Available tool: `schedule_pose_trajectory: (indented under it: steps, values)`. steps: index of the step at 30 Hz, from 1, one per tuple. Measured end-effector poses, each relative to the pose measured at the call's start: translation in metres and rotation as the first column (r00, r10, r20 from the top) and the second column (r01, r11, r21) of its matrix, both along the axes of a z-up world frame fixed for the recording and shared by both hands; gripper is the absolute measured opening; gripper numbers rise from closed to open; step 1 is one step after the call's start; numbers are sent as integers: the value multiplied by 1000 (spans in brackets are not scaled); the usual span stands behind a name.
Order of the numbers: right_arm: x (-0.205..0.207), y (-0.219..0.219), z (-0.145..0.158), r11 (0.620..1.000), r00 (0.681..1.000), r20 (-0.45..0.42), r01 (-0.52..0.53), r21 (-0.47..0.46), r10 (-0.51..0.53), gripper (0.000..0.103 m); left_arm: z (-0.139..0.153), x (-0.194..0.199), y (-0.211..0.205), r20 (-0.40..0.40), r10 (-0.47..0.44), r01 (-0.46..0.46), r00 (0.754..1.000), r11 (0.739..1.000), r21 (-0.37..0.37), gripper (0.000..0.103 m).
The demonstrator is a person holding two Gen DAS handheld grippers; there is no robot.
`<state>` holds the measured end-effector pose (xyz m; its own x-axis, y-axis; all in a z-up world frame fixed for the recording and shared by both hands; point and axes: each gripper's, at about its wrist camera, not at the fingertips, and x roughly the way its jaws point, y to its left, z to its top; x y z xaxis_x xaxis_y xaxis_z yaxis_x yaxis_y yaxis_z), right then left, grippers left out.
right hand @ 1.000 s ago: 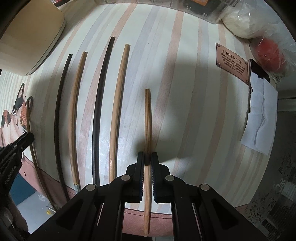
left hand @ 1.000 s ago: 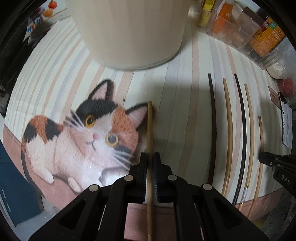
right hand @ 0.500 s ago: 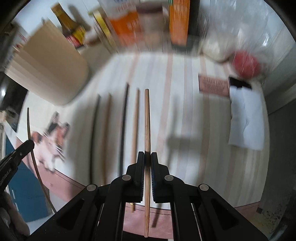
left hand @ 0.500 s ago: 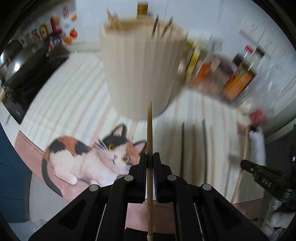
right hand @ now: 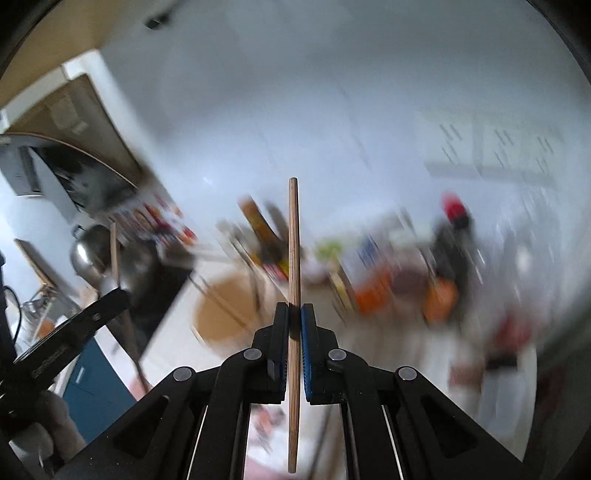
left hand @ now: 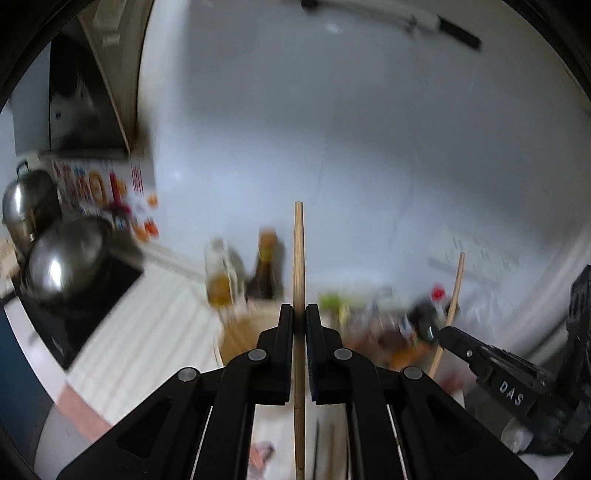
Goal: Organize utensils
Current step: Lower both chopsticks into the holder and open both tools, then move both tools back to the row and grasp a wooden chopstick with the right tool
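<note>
My left gripper (left hand: 299,314) is shut on a light wooden chopstick (left hand: 298,251) that sticks up past the fingers, high above the counter. My right gripper (right hand: 294,314) is shut on a second wooden chopstick (right hand: 293,236) in the same way. Each gripper shows in the other's view: the right gripper (left hand: 443,332) with its stick (left hand: 457,284) at the right, the left gripper (right hand: 112,299) at the left. Below and ahead is the round cream utensil holder (right hand: 225,314), blurred, with sticks leaning in it. The holder (left hand: 240,332) is partly hidden behind my left fingers.
Blurred bottles (left hand: 266,269) and packets (right hand: 373,291) stand along the white wall behind the holder. Steel pots (left hand: 55,266) sit on a dark hob at the left. More chopsticks (left hand: 317,443) lie on the striped mat (left hand: 140,347) below. A knife (left hand: 424,22) hangs on the wall.
Both grippers have risen from the mat with their chopsticks and tipped upward. The views have swung from the mat to the wall, and the holder now lies below.
</note>
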<state>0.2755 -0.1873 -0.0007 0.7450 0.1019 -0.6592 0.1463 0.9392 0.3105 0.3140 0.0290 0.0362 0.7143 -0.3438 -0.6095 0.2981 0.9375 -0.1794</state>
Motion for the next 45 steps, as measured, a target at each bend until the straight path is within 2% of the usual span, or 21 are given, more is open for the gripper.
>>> schedule_pose_trajectory:
  steps: [3, 7, 11, 13, 17, 21, 26, 30, 32, 33, 34, 35, 37, 39, 41, 45]
  values:
    - [52, 10, 14, 1000, 999, 29, -23, -2, 23, 6, 13, 39, 2, 19, 28, -27, 999, 1000, -3, 4]
    - [105, 23, 5, 999, 999, 19, -43, 2, 43, 6, 6, 88, 2, 7, 62, -63, 998, 998, 15, 4]
    - [154, 34, -23, 998, 998, -21, -64, 14, 64, 6, -26, 127, 3, -63, 81, -80, 995, 997, 18, 4]
    - [167, 38, -38, 997, 996, -45, -72, 18, 72, 6, -46, 133, 1, -112, 77, -74, 991, 997, 29, 4]
    - [178, 46, -66, 994, 990, -92, -105, 22, 107, 6, -82, 138, 5, -189, 72, -65, 979, 997, 42, 4]
    - [184, 56, -91, 989, 977, -154, -145, 23, 147, 7, -100, 134, 14, -242, 66, -59, 968, 998, 35, 4]
    - [183, 58, -103, 986, 965, -206, -162, 30, 165, 7, -110, 129, 19, -295, 61, -50, 954, 998, 44, 6]
    - [178, 56, -99, 988, 966, -207, -152, 21, 153, 7, -103, 127, 22, -275, 62, -55, 959, 998, 31, 7]
    - [173, 53, -93, 989, 969, -200, -145, 21, 146, 7, -99, 126, 21, -273, 46, -39, 961, 999, 28, 10]
    - [170, 52, -89, 989, 969, -202, -143, 25, 145, 7, -96, 125, 22, -271, 40, -33, 962, 999, 29, 16]
    - [166, 49, -86, 990, 969, -202, -138, 30, 141, 7, -92, 123, 23, -261, 30, -24, 965, 999, 25, 28]
    - [162, 46, -82, 991, 971, -198, -133, 32, 137, 7, -88, 122, 25, -254, 30, -24, 967, 999, 25, 35]
    - [156, 41, -79, 992, 973, -197, -119, 35, 124, 8, -81, 118, 30, -239, 27, -20, 971, 999, 29, 73]
    - [148, 35, -75, 994, 975, -190, -105, 44, 111, 9, -76, 111, 38, -223, 27, -19, 975, 999, 37, 77]
    - [139, 29, -73, 994, 977, -188, -92, 64, 102, 11, -80, 108, 40, -227, 35, -13, 973, 995, 95, 77]
    - [128, 21, -76, 995, 976, -203, -67, 73, 81, 11, -113, 116, 30, -310, 21, 38, 950, 983, 182, 72]
